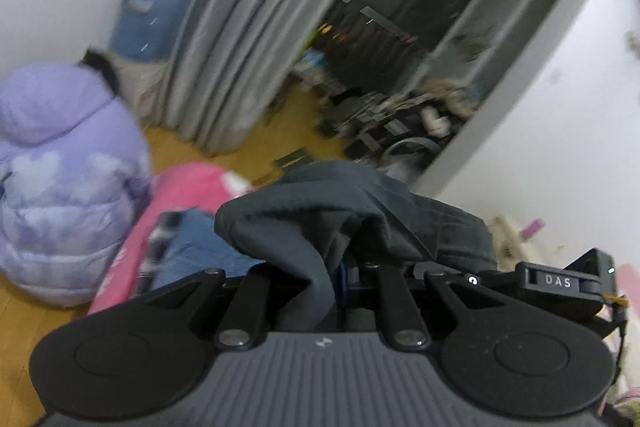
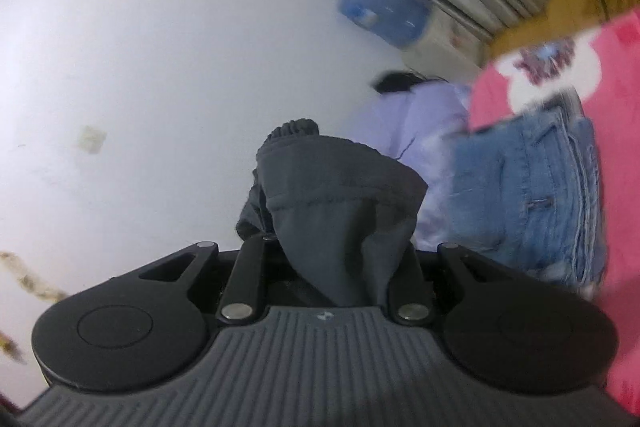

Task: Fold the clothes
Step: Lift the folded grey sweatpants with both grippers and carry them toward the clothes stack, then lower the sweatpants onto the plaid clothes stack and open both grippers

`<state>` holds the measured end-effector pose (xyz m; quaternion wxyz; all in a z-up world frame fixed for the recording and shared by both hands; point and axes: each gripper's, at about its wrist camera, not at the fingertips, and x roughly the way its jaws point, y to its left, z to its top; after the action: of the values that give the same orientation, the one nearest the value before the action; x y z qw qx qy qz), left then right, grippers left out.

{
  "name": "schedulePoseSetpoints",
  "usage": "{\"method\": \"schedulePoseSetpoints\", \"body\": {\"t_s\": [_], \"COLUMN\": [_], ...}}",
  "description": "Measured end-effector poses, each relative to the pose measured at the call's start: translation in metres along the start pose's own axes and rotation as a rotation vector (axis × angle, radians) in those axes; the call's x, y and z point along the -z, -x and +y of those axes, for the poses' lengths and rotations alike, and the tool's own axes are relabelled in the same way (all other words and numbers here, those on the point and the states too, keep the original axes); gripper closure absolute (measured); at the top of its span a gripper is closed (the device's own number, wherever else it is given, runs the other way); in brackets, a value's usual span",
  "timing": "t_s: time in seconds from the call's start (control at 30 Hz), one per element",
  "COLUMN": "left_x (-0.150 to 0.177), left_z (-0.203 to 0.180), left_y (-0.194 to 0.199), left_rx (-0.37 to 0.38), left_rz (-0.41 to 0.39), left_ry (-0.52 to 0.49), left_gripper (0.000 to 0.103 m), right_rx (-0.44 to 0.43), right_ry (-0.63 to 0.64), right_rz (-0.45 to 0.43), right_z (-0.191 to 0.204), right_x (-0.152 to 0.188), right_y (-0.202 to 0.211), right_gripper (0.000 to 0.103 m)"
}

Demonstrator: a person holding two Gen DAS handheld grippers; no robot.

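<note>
Dark grey garment (image 1: 320, 219): bunched between the jaws of both tongs, lifted clear of the bedding, not lying on any surface. L gripper (image 1: 320, 279) nearly closed, pads pinching a fold of the cloth; rest of the fabric spills fwd and to the R over the finger linkage. R gripper (image 2: 332, 259) likewise nearly closed on a gathered end with a ribbed elastic hem (image 2: 294, 127) showing at top, prob. a cuff or waistband.

Key relation: cloth sits directly in each grip, so neither hand is nearer; the garment's long axis likely runs hand to hand, but the span between is in neither view, so cannot confirm. Judged next need: spread hands apart to tension it before laying it on the pink bedding (image 1: 188, 187), beside the folded jeans (image 2: 532, 195).

Writing: "DAS" on a black module (image 1: 560, 281) at the R edge of the L view. Small logo on the gripper housing (image 1: 322, 342), unreadable.

Bkgd: person in a lilac puffer jacket (image 1: 60, 187), grey curtain (image 1: 240, 39), blue water jug (image 1: 148, 11).
</note>
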<state>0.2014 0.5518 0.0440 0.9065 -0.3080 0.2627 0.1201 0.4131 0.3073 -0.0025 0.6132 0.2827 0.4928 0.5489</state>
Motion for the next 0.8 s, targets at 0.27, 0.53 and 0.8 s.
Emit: {"method": "schedulePoseSetpoints", "body": {"t_s": [0.27,0.53,0.8], "left_x": [-0.017,-0.016,-0.043], "left_z": [0.048,0.077,0.143], "left_y": [-0.131,-0.196,-0.153], "left_rx": [-0.032,-0.049,-0.076], "left_rz": [0.110,0.203,0.011], "left_ry": [-0.082,-0.060,0.259], "left_gripper": [0.089,0.057,0.042], "right_rx": [0.194,0.291,0.231], "right_ry": [0.038,0.115,0.030], "right_rz": [0.027,0.057,-0.103], "right_z": [-0.070,-0.121,-0.142], "right_x": [-0.039,-0.064,-0.091], "right_y": [-0.072,-0.099,-0.065], "right_gripper": [0.083,0.073,0.015]}}
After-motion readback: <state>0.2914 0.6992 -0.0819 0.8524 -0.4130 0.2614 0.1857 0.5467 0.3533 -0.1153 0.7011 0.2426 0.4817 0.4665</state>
